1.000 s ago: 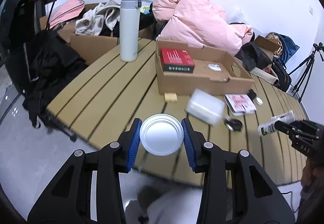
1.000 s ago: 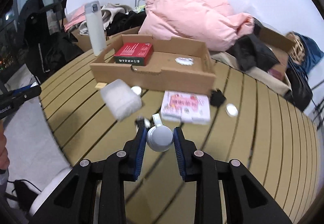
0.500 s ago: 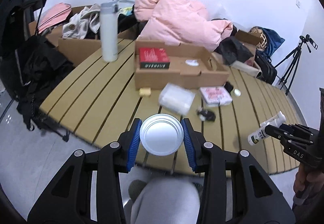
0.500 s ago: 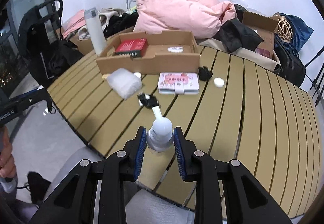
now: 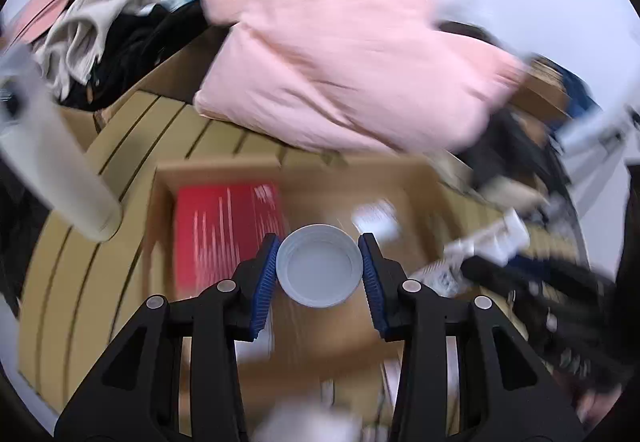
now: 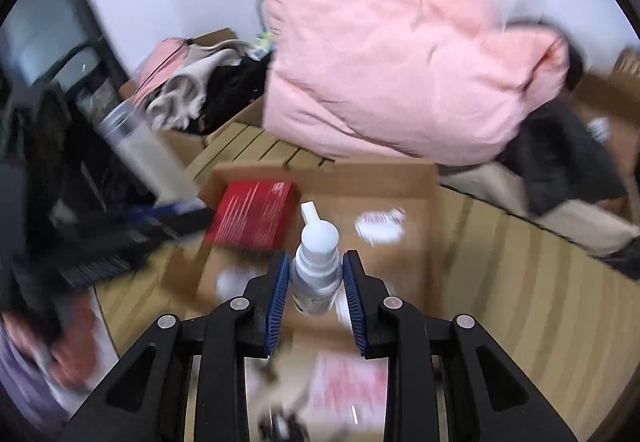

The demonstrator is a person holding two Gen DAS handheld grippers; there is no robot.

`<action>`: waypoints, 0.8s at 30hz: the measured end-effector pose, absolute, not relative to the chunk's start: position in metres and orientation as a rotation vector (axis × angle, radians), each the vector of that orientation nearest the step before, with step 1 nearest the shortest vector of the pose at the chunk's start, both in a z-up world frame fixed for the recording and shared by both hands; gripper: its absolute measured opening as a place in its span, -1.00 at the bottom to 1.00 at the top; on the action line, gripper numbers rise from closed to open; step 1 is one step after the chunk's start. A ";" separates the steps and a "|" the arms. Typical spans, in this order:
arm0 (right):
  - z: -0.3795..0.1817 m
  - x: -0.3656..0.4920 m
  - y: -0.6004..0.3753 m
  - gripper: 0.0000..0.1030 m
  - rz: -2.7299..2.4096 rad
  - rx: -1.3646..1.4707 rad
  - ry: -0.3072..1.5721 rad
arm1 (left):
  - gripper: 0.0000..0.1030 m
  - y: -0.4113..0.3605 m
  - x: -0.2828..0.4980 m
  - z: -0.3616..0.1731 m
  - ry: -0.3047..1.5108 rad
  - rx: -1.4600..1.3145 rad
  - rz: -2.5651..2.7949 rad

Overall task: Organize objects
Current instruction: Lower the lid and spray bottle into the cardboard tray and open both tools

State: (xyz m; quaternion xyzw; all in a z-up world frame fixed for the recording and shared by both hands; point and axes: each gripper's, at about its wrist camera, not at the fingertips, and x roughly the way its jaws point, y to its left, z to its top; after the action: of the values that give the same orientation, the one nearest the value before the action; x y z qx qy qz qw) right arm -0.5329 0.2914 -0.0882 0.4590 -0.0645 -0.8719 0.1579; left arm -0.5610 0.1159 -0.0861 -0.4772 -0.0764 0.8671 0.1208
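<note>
My left gripper (image 5: 319,269) is shut on a round white lid (image 5: 319,266), held over the open cardboard box (image 5: 416,178). A red box (image 5: 228,230) lies in the left part of that cardboard box, with a small white packet (image 5: 376,220) to its right. My right gripper (image 6: 314,274) is shut on a white pump bottle (image 6: 318,262), nozzle pointing away, above the same cardboard box (image 6: 424,178); the red box (image 6: 256,218) and white packet (image 6: 380,224) show below it. The pump bottle (image 5: 492,238) and the right gripper appear blurred at right in the left wrist view.
A tall white flask (image 5: 52,178) stands left of the box on the slatted wooden table (image 5: 80,282). A pink padded jacket (image 5: 340,54) and piled clothes (image 5: 88,26) lie behind. A pink-and-white packet (image 6: 348,390) lies on the table near the box's front. A hand (image 6: 68,358) shows at lower left.
Both grippers swept forward from the table's near edge to above the cardboard box, still carrying the lid and the pump bottle. The views are motion-blurred now.
</note>
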 end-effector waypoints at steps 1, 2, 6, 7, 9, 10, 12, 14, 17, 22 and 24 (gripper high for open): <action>-0.100 -0.553 0.291 -0.41 -2.490 1.353 -0.216 | -0.29 0.121 -0.581 -0.099 -0.232 -1.419 2.523; -0.110 -0.567 0.290 -0.41 -2.495 1.388 -0.228 | -0.29 0.126 -0.597 -0.110 -0.227 -1.444 2.504; -0.140 -0.610 0.283 -0.34 -2.457 1.434 -0.205 | 0.05 0.126 -0.629 -0.142 -0.178 -1.572 2.539; -0.147 -0.618 0.284 -0.26 -2.432 1.472 -0.206 | 0.17 0.121 -0.628 -0.142 -0.207 -1.545 2.554; -0.148 -0.621 0.290 0.00 -2.449 1.456 -0.215 | 0.25 0.113 -0.624 -0.138 -0.247 -1.510 2.578; -0.145 -0.619 0.294 0.14 -2.490 1.430 -0.203 | 0.25 0.111 -0.623 -0.134 -0.254 -1.501 2.576; -0.139 -0.616 0.299 0.57 -2.520 1.413 -0.189 | 0.26 0.110 -0.617 -0.122 -0.241 -1.479 2.564; -0.129 -0.606 0.303 0.57 -2.525 1.401 -0.184 | 0.33 0.106 -0.605 -0.103 -0.210 -1.438 2.587; -0.110 -0.587 0.301 0.57 -2.540 1.405 -0.097 | 0.51 0.102 -0.577 -0.073 -0.113 -1.395 2.647; -0.068 -0.527 0.302 0.57 -2.546 1.379 0.033 | 0.76 0.092 -0.494 -0.023 0.078 -1.286 2.652; -0.049 -0.496 0.305 0.57 -2.562 1.362 0.078 | 0.78 0.087 -0.456 -0.005 0.160 -1.254 2.656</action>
State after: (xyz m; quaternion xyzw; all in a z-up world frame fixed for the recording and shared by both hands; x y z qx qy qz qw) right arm -0.4956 0.3049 -0.0493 0.4659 0.0267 -0.8764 0.1194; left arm -0.4557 0.0869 -0.0049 -0.4243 0.0541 0.8984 0.0996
